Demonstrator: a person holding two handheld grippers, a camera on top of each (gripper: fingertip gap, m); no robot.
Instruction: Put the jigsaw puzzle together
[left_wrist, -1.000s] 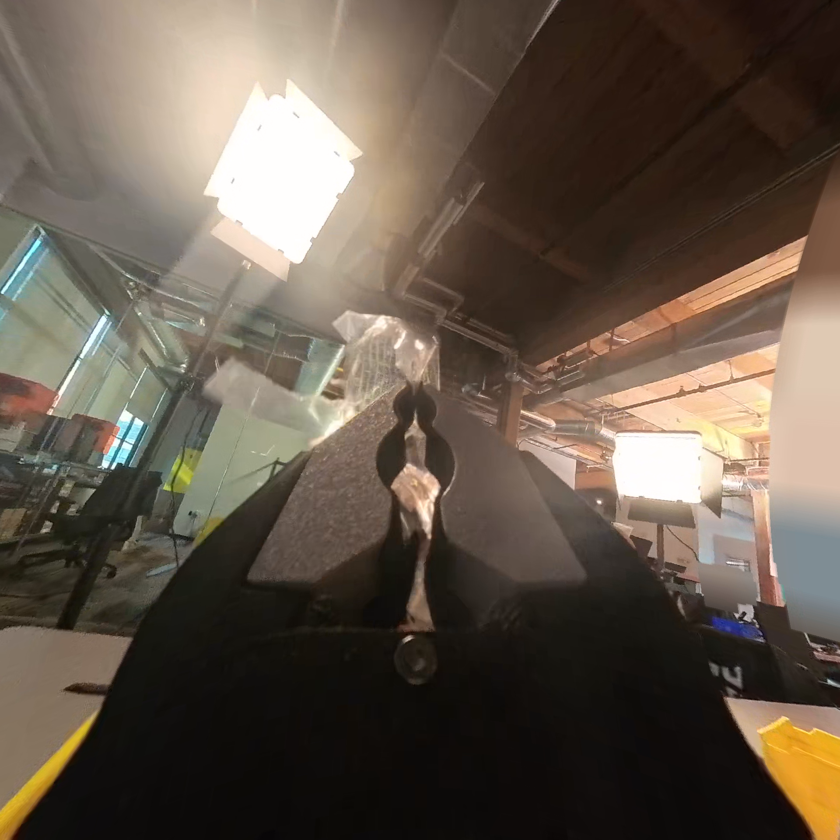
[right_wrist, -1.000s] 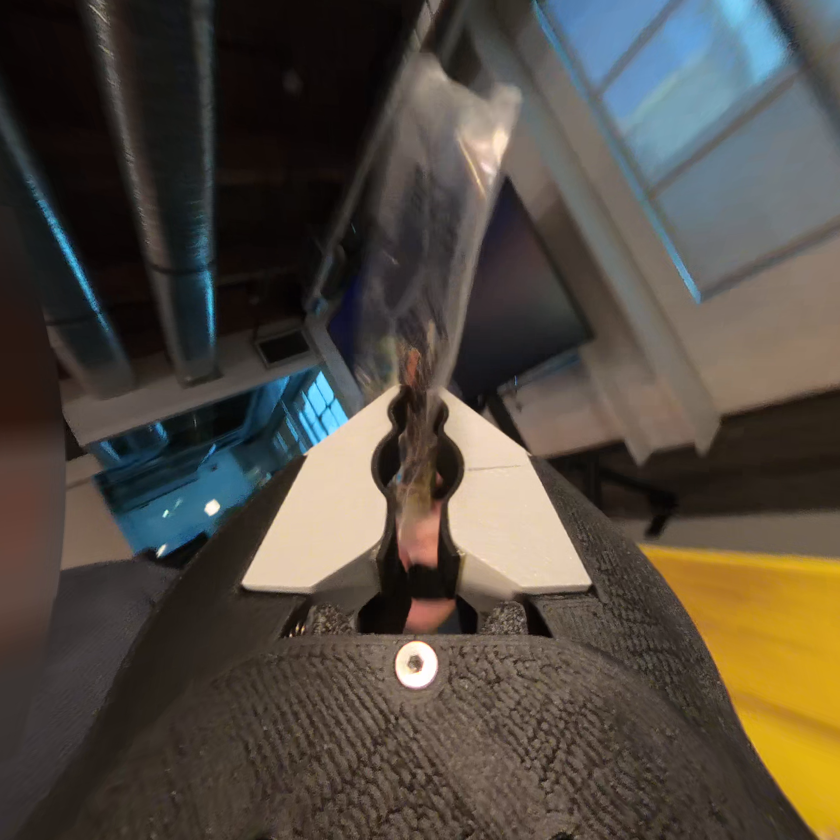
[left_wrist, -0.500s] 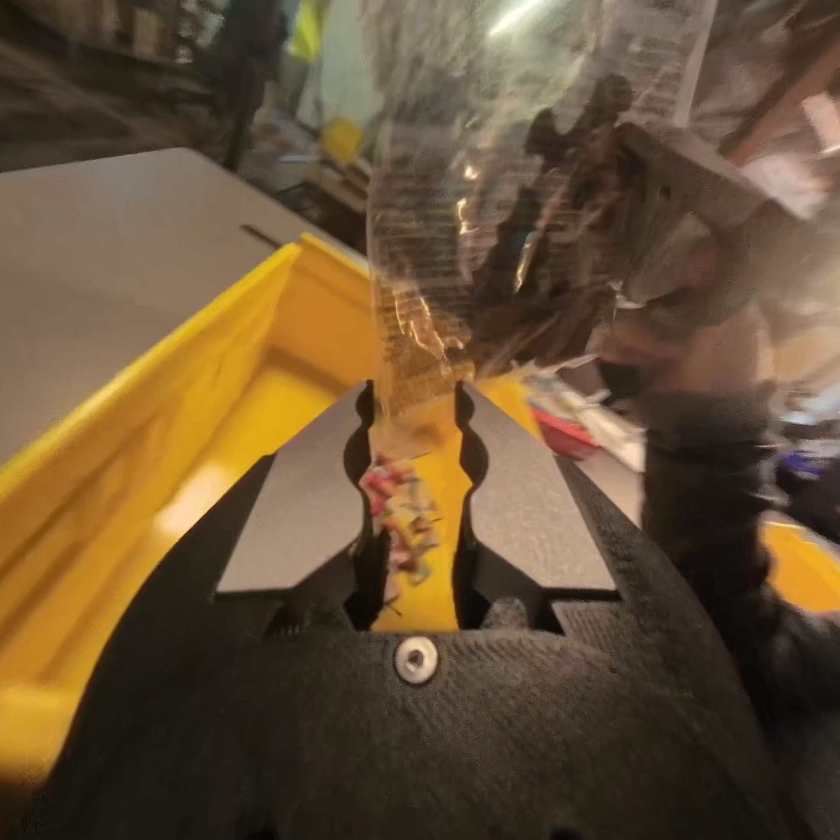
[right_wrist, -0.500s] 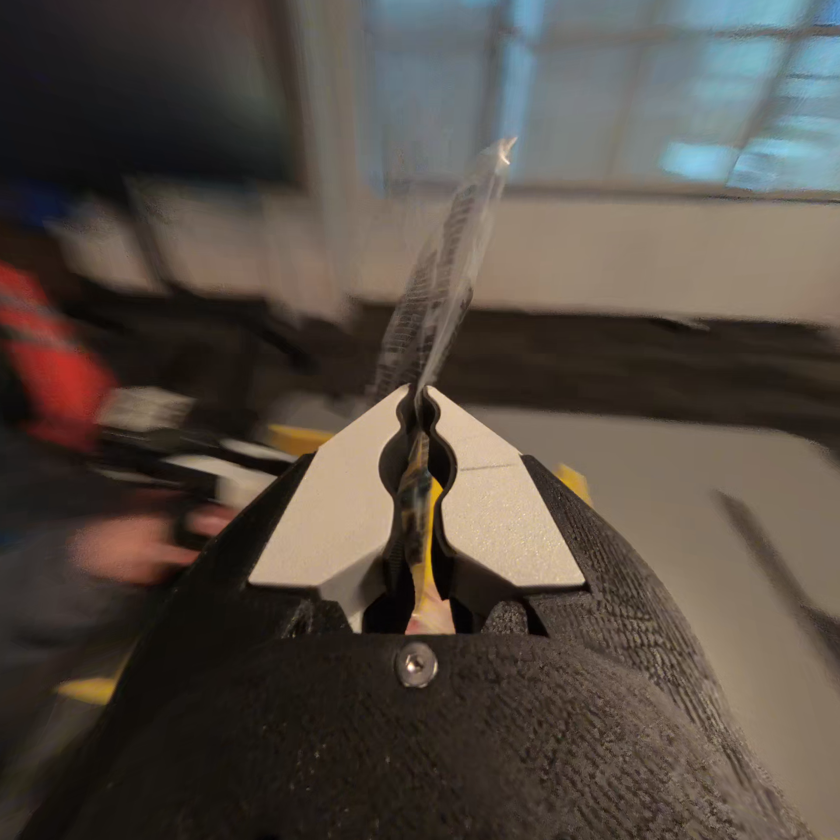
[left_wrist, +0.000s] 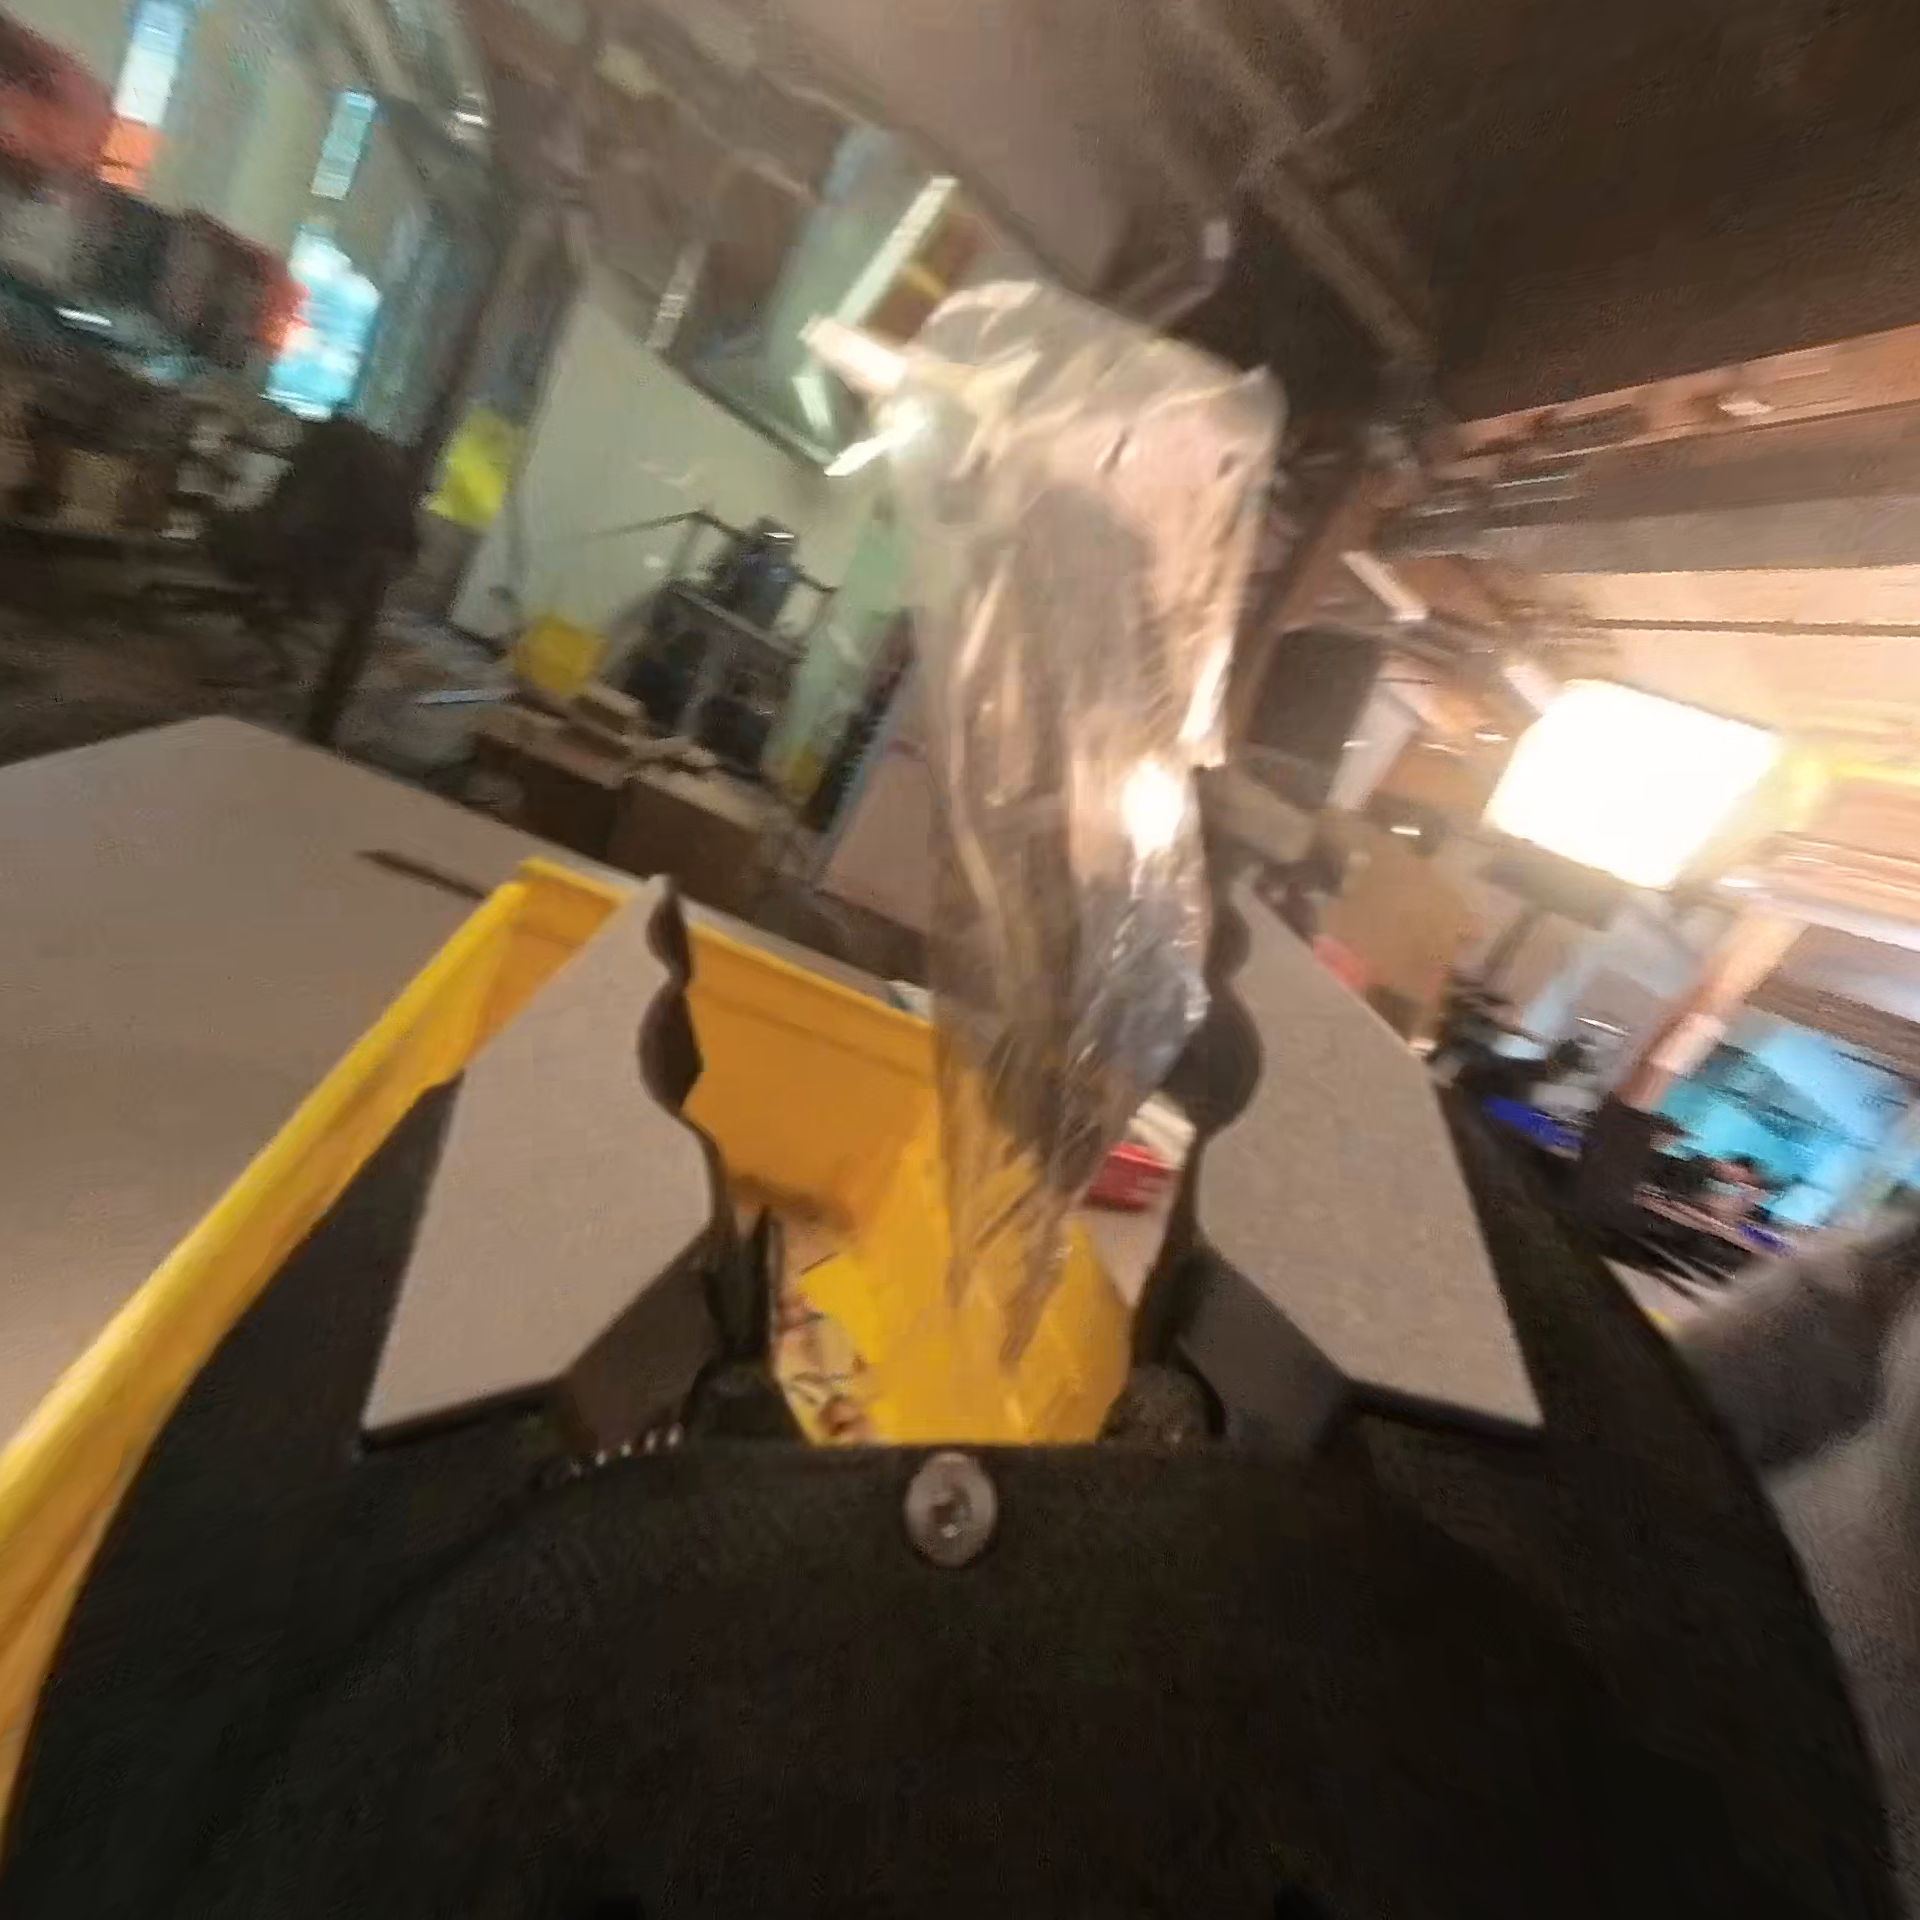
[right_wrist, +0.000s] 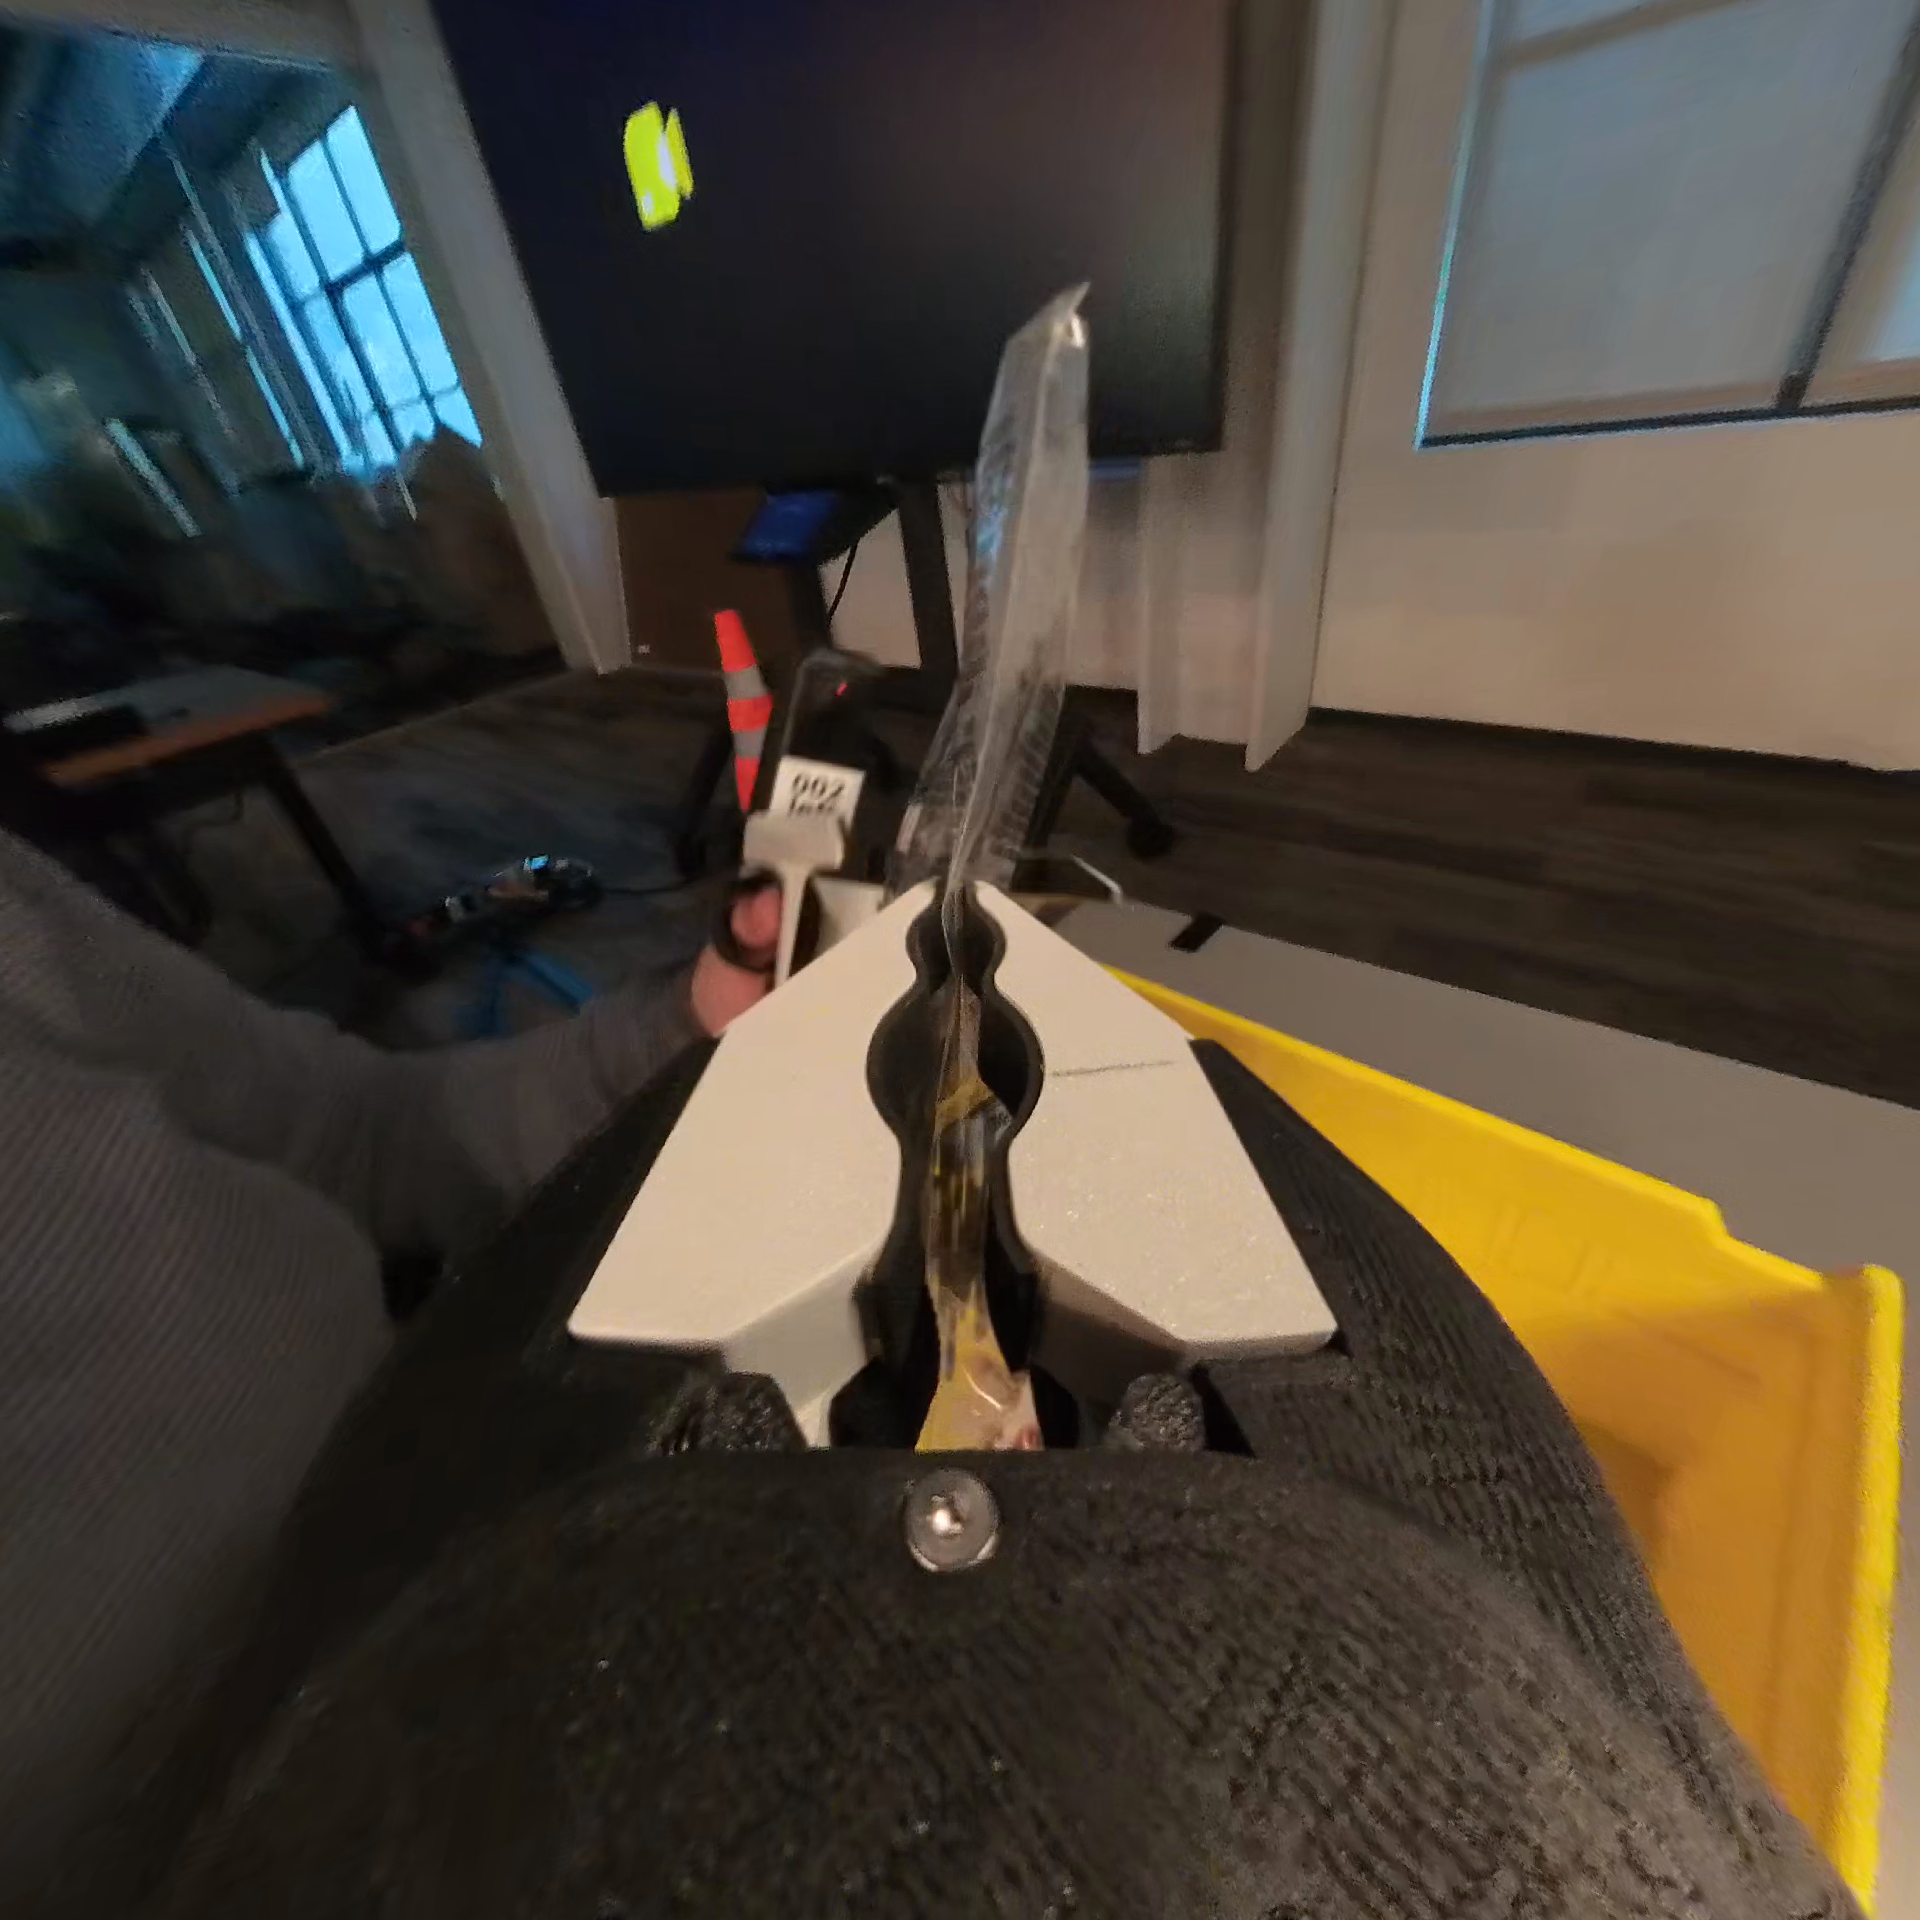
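Observation:
My right gripper (right_wrist: 961, 896) is shut on the lower edge of a clear plastic bag (right_wrist: 1023, 582), which stands up from the white fingertips above a yellow bin (right_wrist: 1558, 1299). In the left wrist view the same bag (left_wrist: 1070, 727) hangs blurred between my left gripper's (left_wrist: 945, 899) fingers, close to the right finger (left_wrist: 1340, 1143). The left gripper is wide open and does not press on the bag. It hovers over the yellow bin (left_wrist: 312, 1122). The left gripper also shows in the right wrist view (right_wrist: 795, 862), held by a hand with a grey sleeve (right_wrist: 208, 1143).
A grey table (left_wrist: 156, 935) carries the bin. A bright light panel (left_wrist: 1631, 790) stands at the right. An orange traffic cone (right_wrist: 743, 696), a dark screen (right_wrist: 883, 260) on a stand and a desk (right_wrist: 156, 727) lie beyond the table.
My left gripper was shut on the bag, then opened wide and let go of it. My right gripper stayed shut on the bag. Both views swung down from the ceiling towards the bin.

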